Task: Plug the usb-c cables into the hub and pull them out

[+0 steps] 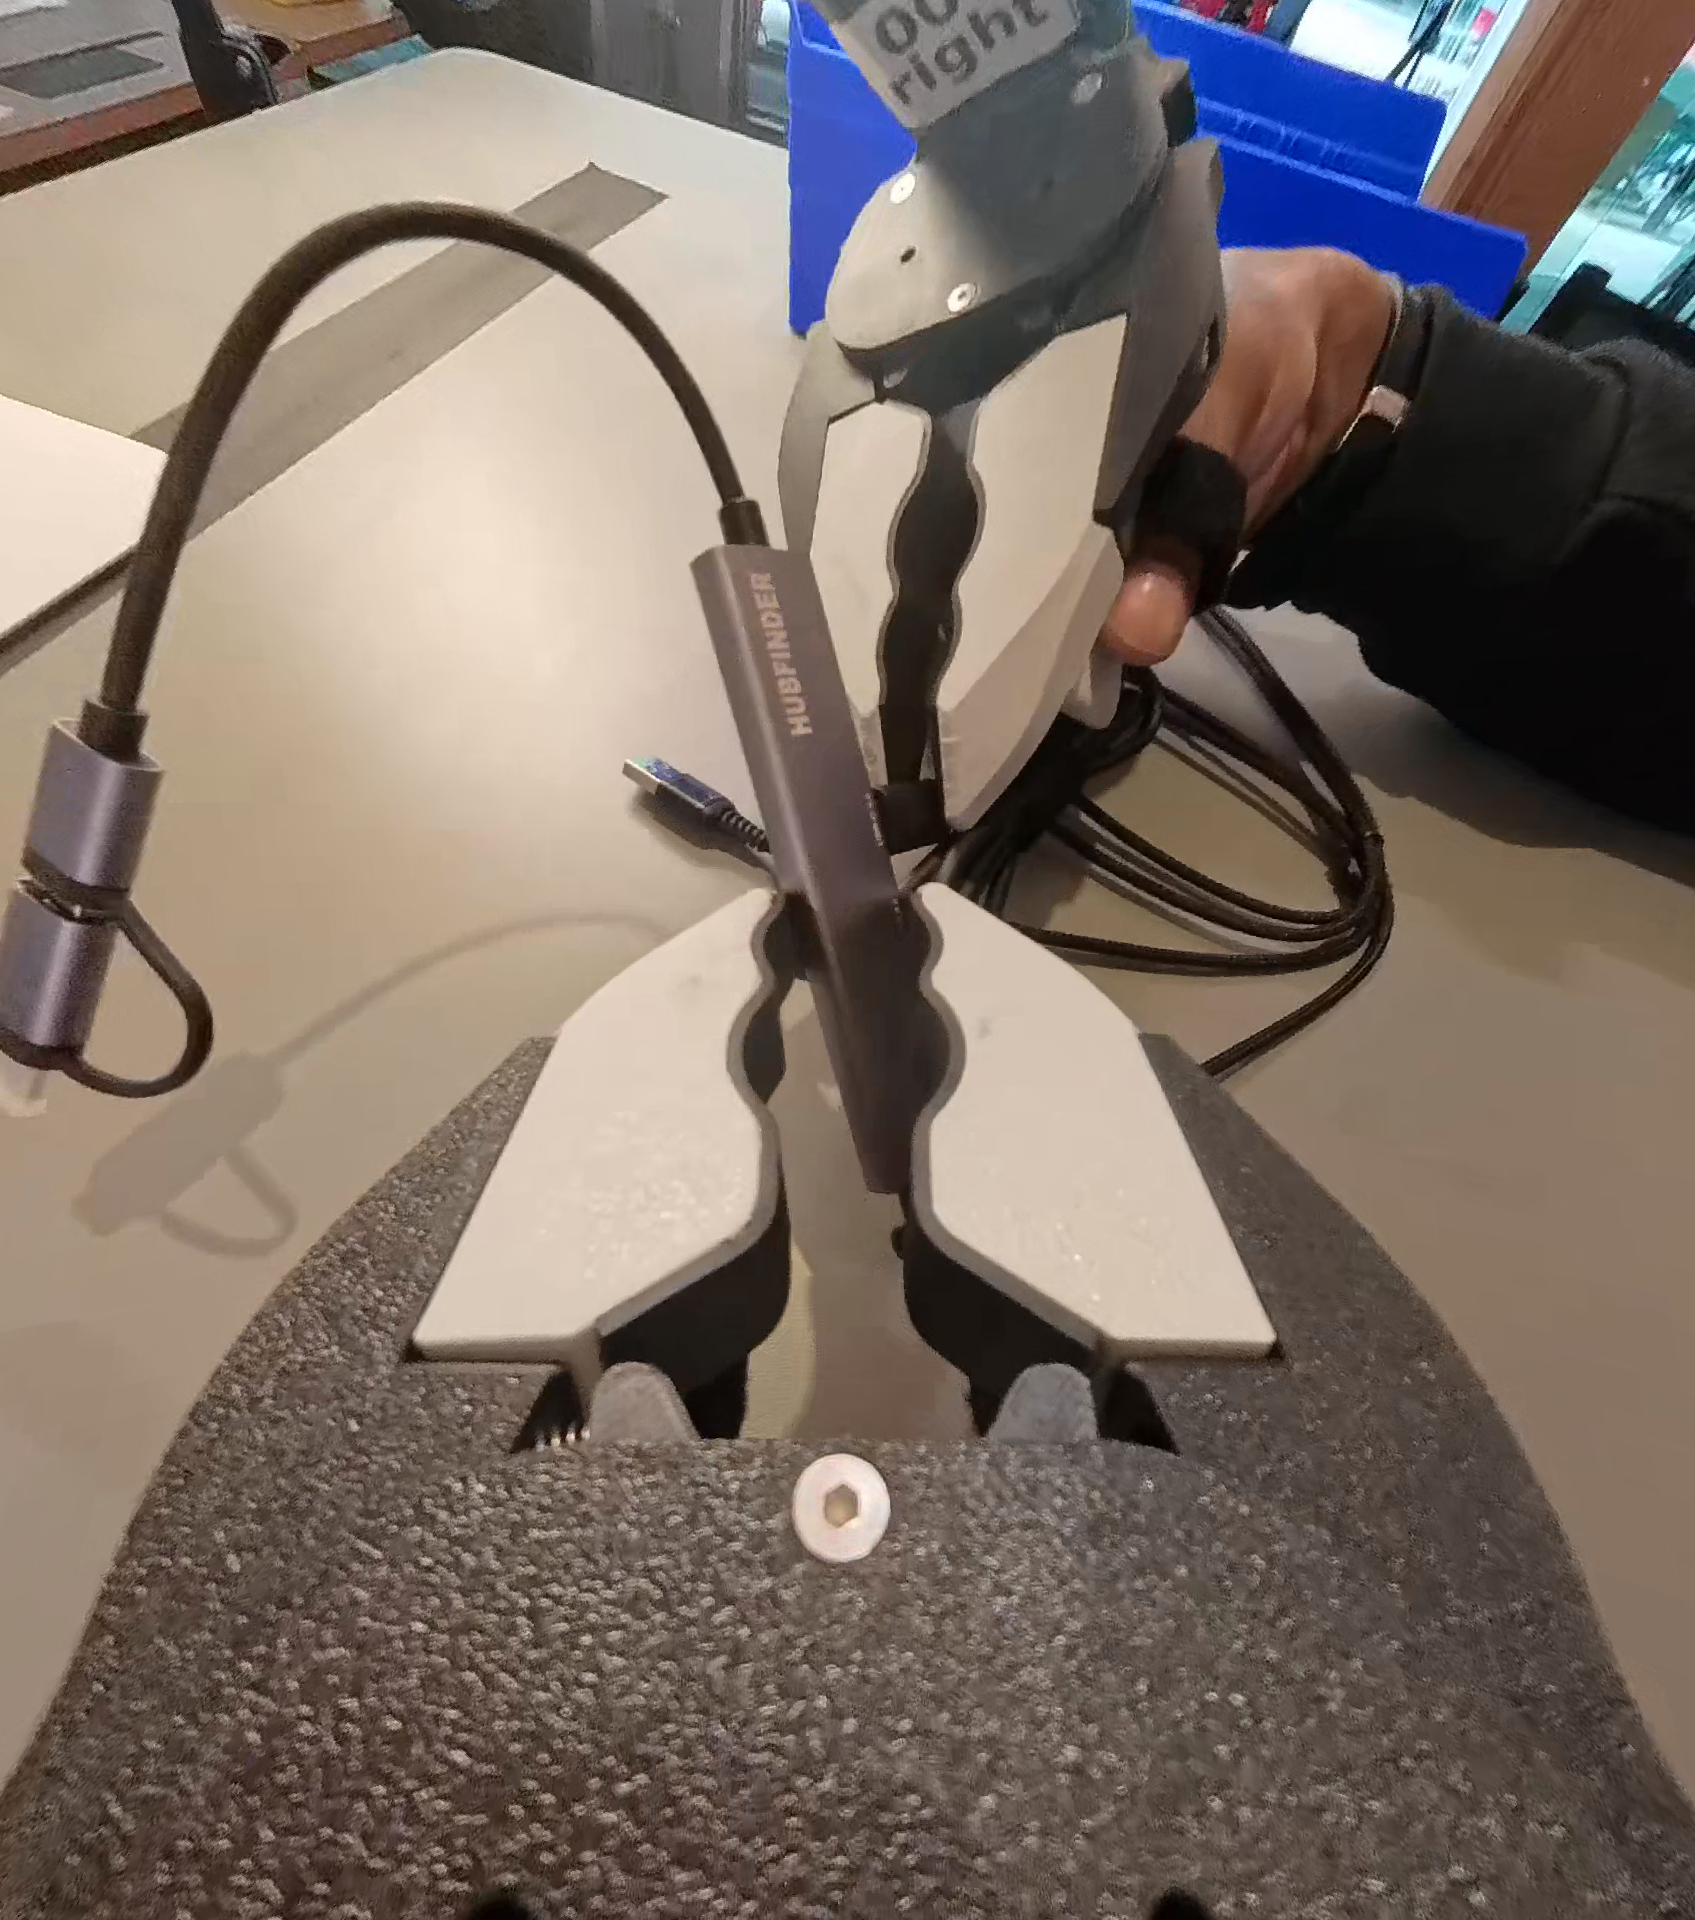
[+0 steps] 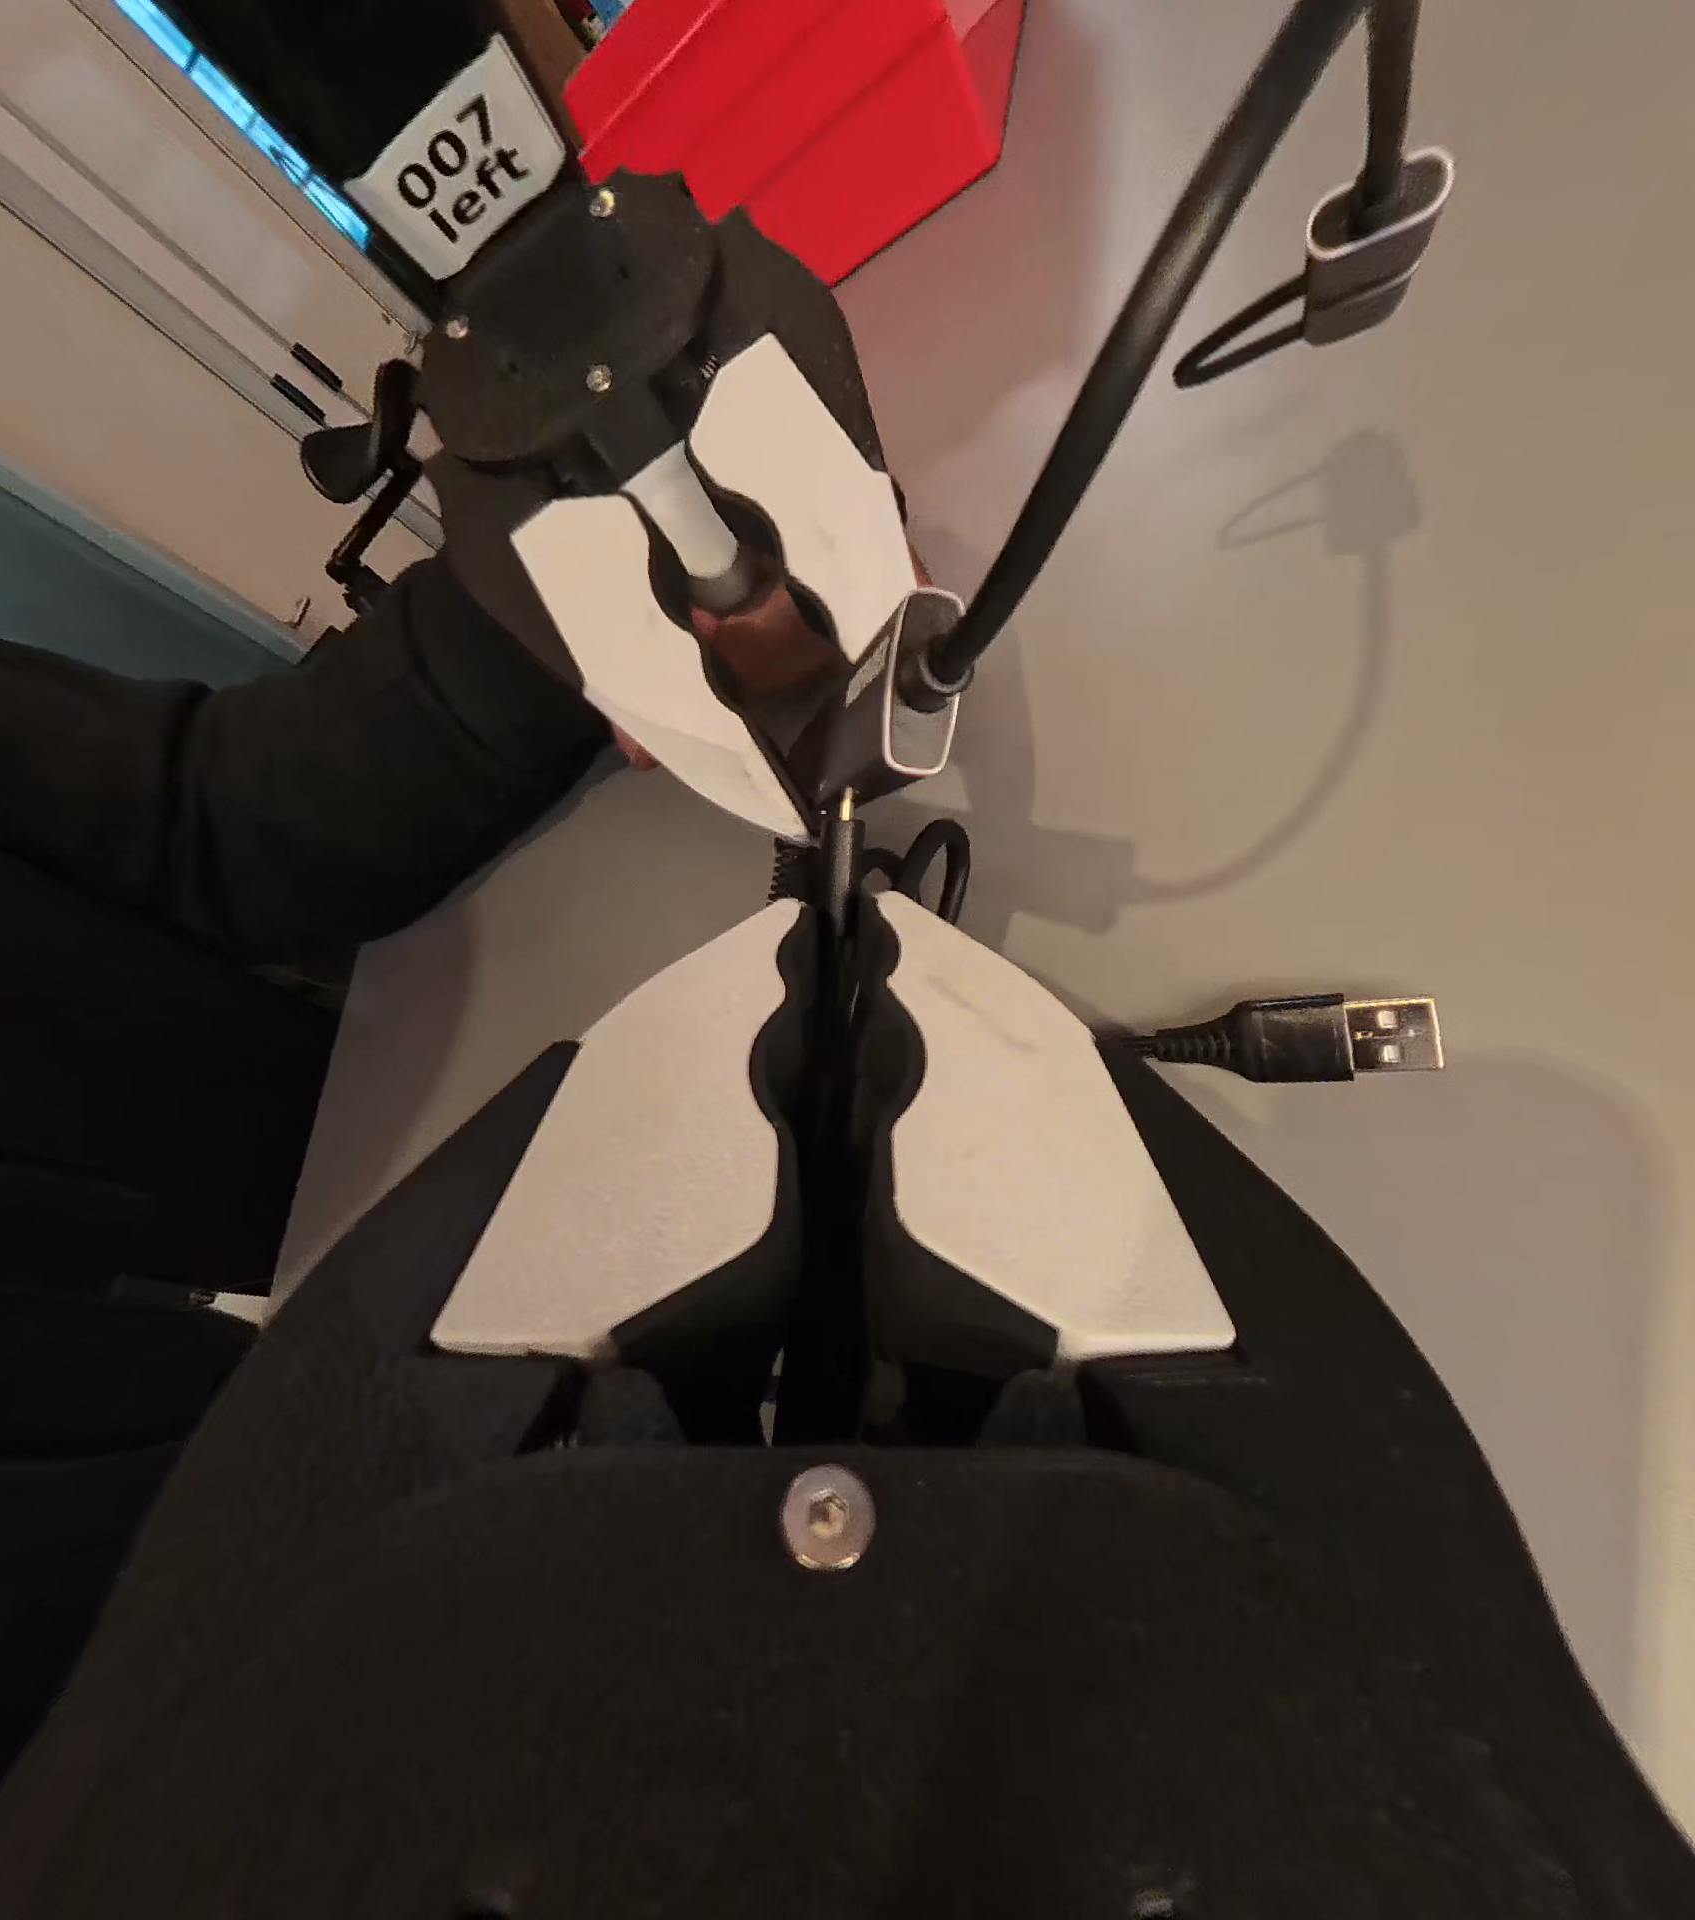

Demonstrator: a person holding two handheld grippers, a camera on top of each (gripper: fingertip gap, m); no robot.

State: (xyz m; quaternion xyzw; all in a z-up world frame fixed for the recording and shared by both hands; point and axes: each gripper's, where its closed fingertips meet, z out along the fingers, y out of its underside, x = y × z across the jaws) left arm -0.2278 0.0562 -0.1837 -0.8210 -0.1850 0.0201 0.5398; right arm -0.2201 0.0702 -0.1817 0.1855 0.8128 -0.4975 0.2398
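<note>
My left gripper [image 1: 843, 914] is shut on the lower end of a slim dark grey hub [image 1: 781, 686] and holds it tilted above the table. The hub's black lead [image 1: 323, 260] arcs up and left to a hanging grey adapter plug [image 1: 64, 894]. My right gripper [image 2: 841, 909] is shut on a black USB-C cable plug [image 2: 841, 847]. The plug's metal tip is at the hub's side edge [image 2: 910, 717]; how deep it sits I cannot tell. The right gripper also shows in the left wrist view [image 1: 910, 800], pressed to the hub's right side.
A USB-A plug [image 2: 1342, 1039] lies on the beige table [image 1: 407, 644] beside the grippers. Black cables [image 1: 1258, 831] loop on the table to the right. A blue bin [image 1: 1321, 156] and a red box [image 2: 801, 114] stand near the table edges. A person's dark sleeve [image 1: 1570, 582] rests on the table. The grippers are tip to tip, or close to it.
</note>
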